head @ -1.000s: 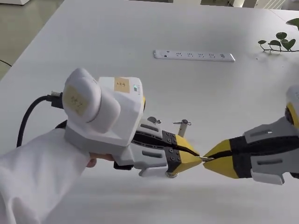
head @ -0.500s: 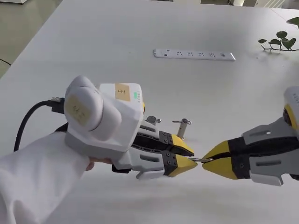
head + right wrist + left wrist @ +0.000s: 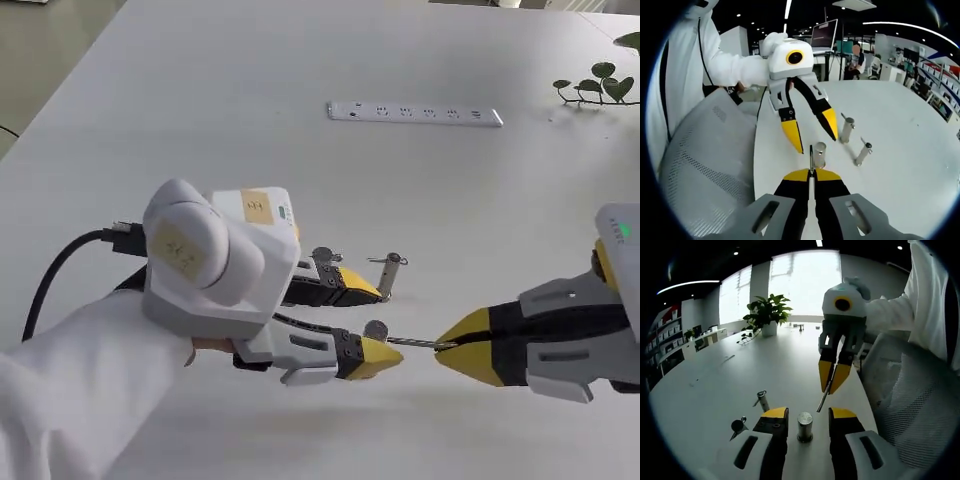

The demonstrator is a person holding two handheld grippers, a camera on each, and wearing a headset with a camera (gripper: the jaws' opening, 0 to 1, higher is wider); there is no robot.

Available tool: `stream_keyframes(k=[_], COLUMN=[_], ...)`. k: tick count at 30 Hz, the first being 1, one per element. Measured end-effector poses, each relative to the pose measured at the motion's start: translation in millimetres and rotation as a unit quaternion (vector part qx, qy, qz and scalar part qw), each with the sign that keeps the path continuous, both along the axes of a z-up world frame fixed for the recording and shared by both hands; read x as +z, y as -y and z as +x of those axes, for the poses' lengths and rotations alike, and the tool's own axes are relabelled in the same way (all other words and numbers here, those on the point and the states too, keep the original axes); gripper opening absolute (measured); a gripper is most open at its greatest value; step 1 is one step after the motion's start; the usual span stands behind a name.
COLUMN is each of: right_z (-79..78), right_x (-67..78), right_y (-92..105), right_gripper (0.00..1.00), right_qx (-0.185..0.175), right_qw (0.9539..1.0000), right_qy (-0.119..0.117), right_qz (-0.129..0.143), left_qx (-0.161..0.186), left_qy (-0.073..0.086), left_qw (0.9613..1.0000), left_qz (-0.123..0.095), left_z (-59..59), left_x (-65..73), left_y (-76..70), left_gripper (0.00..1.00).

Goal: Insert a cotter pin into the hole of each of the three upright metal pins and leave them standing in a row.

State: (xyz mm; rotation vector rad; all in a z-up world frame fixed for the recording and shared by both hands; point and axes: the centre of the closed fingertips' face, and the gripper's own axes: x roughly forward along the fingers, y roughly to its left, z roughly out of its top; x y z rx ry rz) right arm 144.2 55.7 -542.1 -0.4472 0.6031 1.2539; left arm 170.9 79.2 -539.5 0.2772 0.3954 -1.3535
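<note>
Because a thin wire has to find a small cross hole, the right gripper (image 3: 445, 346) holds the cotter pin (image 3: 410, 342) by one end, its jaws closed fully on it, so that most of the length juts free and level toward the work; the tip lies just beside the head of the nearest metal pin (image 3: 375, 329), which stands upright on the white table (image 3: 250, 130) (whether the tip has entered the hole is too fine to tell); the left gripper (image 3: 388, 323), carried by a hand in a white sleeve (image 3: 60, 400), comes from the opposite side and straddles that pin with its jaws spread wide, one on each side; the left gripper view shows a gap on either flank, so the claw touches nothing and grips nothing; that stance reads as a guard, ready to close and steady the pin against the push of the wire, since a sideways shove could tip it; just beyond, the second metal pin (image 3: 390, 275) and the third metal pin (image 3: 322, 260) stand near each other, each apparently with a cotter already through its head, so this looks like the last of the three; farther back lies a power strip (image 3: 415, 115), and a plant (image 3: 598, 90) trails in at the far right corner
</note>
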Motion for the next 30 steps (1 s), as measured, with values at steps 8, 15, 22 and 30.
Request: stream_keyframes(k=[8, 15, 22, 30], right_z=[1.1, 3.9, 7.9, 8.6], right_x=[-7.6, -10.1, -11.8, -12.8], right_y=[3.0, 4.5, 6.3, 3.8], right_gripper=[0.0, 0.0, 0.0, 0.0], right_qx=[-0.013, -0.024, -0.033, -0.037], right_qw=[0.9999, 0.9997, 0.9994, 0.9993], right_qy=[-0.005, -0.005, -0.005, -0.007], right_qz=[-0.005, -0.006, -0.004, -0.002], left_qx=[-0.003, -0.006, -0.007, -0.008], left_qy=[-0.014, -0.02, -0.025, -0.027], left_qw=[0.9998, 0.9996, 0.9996, 0.9995], left_qz=[0.012, 0.018, 0.013, 0.015], left_z=[1.0, 0.6, 0.5, -0.1], left_x=[-13.0, -18.2, -17.4, -17.1], left_y=[-3.5, -3.3, -4.2, -4.6], left_gripper=[0.23, 0.2, 0.12, 0.12])
